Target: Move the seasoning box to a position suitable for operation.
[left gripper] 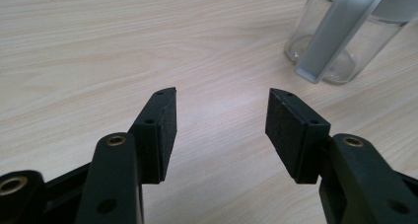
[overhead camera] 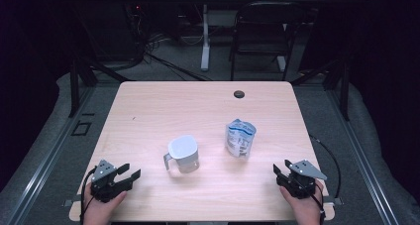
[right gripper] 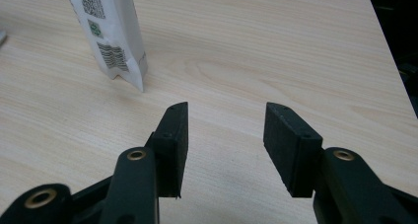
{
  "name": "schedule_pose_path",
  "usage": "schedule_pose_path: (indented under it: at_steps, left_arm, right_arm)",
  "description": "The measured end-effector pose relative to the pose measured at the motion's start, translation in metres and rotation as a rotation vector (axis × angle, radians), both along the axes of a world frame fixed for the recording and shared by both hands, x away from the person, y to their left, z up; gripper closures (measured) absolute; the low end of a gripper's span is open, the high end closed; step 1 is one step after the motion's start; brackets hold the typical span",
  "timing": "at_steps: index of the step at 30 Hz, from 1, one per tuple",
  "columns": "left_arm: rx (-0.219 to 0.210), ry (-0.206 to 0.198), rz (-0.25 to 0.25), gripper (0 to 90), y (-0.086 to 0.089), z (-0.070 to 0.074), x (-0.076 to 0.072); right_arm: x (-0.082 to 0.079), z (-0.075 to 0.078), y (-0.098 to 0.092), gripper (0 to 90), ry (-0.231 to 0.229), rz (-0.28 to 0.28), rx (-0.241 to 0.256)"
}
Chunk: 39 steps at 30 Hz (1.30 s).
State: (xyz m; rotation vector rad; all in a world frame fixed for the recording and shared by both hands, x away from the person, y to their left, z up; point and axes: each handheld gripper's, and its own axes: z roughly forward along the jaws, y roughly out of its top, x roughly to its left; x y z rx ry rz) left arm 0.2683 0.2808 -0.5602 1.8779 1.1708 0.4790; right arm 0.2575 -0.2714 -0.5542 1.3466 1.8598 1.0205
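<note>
A clear plastic measuring jug (overhead camera: 183,154) with a handle on its left stands upright near the table's middle; its base and handle appear at the top right of the left gripper view (left gripper: 340,36). A white and blue pouch (overhead camera: 240,138) stands upright to the jug's right, and its lower corner sits at the upper left of the right gripper view (right gripper: 111,34). My left gripper (overhead camera: 130,171) rests open at the front left, apart from the jug, nothing between its pads (left gripper: 165,130). My right gripper (overhead camera: 280,168) is open at the front right, below and right of the pouch.
The light wooden table (overhead camera: 148,111) has a dark cable grommet (overhead camera: 239,93) near its back edge. Beyond it stand a black chair (overhead camera: 262,31) and a white desk leg (overhead camera: 204,36) among cables on the floor. Wide bare wood lies behind the jug and pouch.
</note>
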Motion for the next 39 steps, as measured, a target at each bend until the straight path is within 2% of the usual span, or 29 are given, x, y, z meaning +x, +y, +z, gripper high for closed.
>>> schedule_pose_path:
  at_steps: [3,6,7,9,11,13,14,21,26,28,32,39]
  left_arm:
    - [-0.005,0.009,-0.009,46.7,-0.004,-0.002,0.004]
    - [0.023,0.017,-0.018,47.6,-0.007,-0.003,0.009]
    - [0.019,0.012,-0.019,47.7,-0.009,-0.005,0.009]
    - [0.025,0.023,-0.025,48.0,-0.009,-0.006,0.009]
    - [0.013,0.024,-0.017,49.6,-0.009,-0.007,0.008]
    - [-0.009,0.029,-0.030,51.3,-0.009,-0.007,0.009]
    - [-0.013,0.026,-0.030,51.4,-0.008,-0.006,0.009]
    - [-0.019,0.023,-0.037,49.6,-0.009,-0.003,0.007]
    - [-0.005,0.000,-0.052,51.1,-0.015,-0.002,0.003]
    - [-0.002,0.000,-0.056,51.1,-0.017,0.000,0.001]
    - [0.002,-0.022,-0.063,49.9,-0.022,0.003,-0.003]
    - [-0.006,-0.030,-0.072,49.1,-0.030,0.007,-0.004]
  right_arm:
    - [0.001,-0.002,0.001,52.1,0.007,0.016,-0.010]
    - [-0.001,-0.003,-0.001,51.3,0.027,0.032,-0.013]
    - [-0.001,-0.004,-0.002,51.2,0.022,0.035,-0.003]
    - [-0.002,-0.002,-0.005,50.2,0.035,0.019,-0.008]
    - [-0.003,-0.002,-0.006,49.6,0.041,0.006,0.007]
    - [-0.006,-0.002,-0.007,49.8,0.040,-0.001,0.017]
    - [-0.007,-0.002,-0.007,49.9,0.042,-0.004,0.009]
    - [-0.009,0.001,-0.005,47.6,0.024,0.013,0.055]
    - [-0.008,0.000,0.001,46.6,0.031,0.023,0.028]
    - [-0.007,-0.001,0.002,46.7,0.036,0.036,0.038]
    - [-0.006,-0.002,0.003,46.8,0.030,0.043,0.038]
    - [-0.006,-0.002,0.000,46.7,0.031,0.023,0.056]
